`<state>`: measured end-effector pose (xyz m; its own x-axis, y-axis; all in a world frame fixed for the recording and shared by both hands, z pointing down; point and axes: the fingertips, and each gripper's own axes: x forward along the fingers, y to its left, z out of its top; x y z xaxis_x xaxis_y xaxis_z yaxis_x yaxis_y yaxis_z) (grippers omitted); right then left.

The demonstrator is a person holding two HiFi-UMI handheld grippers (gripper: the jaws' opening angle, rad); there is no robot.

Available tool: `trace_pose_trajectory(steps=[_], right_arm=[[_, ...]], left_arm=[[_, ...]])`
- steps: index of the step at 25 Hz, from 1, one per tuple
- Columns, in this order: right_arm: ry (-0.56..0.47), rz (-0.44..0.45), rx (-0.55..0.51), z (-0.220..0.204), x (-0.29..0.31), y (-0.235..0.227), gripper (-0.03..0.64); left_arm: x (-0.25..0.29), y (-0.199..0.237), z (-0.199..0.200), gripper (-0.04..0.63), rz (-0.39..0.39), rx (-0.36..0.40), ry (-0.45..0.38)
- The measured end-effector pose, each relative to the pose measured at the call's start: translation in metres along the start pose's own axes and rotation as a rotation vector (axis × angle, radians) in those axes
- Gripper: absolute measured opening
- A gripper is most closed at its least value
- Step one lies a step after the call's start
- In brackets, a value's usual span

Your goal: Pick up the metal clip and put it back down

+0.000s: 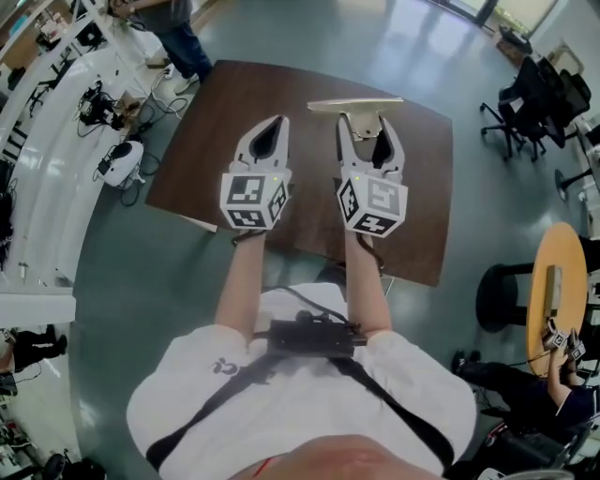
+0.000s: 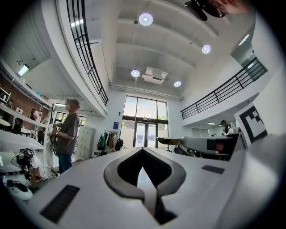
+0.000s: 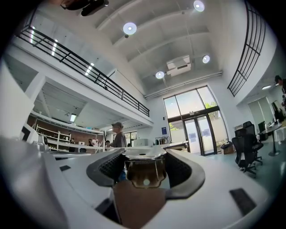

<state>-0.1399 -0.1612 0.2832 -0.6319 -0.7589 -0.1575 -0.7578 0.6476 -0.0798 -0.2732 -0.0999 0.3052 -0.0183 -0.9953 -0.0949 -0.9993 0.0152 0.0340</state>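
The metal clip (image 1: 356, 106) is a shiny piece with a flat top bar, lifted above the brown table (image 1: 211, 122). My right gripper (image 1: 363, 128) is shut on it. In the right gripper view the clip (image 3: 144, 171) fills the gap between the grey pads (image 3: 107, 167). My left gripper (image 1: 270, 131) hovers beside it on the left, shut, with nothing in it. In the left gripper view its jaws meet at the tips (image 2: 142, 152), and the clip (image 2: 169, 141) shows off to the right. Both grippers point level, away from the table.
A person (image 1: 178, 28) stands past the table's far left corner. White benches with gear (image 1: 56, 112) line the left side. Black office chairs (image 1: 530, 98) and a round wooden table (image 1: 553, 291) stand at the right.
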Motion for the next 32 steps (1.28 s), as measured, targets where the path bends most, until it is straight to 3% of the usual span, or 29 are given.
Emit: trace_pose_trajectory(steps=[7, 14, 25, 32], right_arm=[[0.05, 0.031, -0.002, -0.029, 0.028, 0.008, 0.295], [0.17, 0.065, 0.012, -0.092, 0.072, 0.005, 0.295], [0.413, 0.069, 0.029, -0.219, 0.14, -0.031, 0.295], [0.611, 0.017, 0.039, -0.325, 0.126, -0.04, 0.295]], left_arm=[[-0.003, 0.019, -0.01, -0.005, 0.037, 0.0, 0.014], [0.018, 0.045, -0.038, -0.005, 0.093, -0.021, 0.062], [0.073, 0.067, -0.119, -0.005, 0.145, -0.092, 0.213], [0.066, 0.079, -0.183, -0.005, 0.166, -0.161, 0.328]])
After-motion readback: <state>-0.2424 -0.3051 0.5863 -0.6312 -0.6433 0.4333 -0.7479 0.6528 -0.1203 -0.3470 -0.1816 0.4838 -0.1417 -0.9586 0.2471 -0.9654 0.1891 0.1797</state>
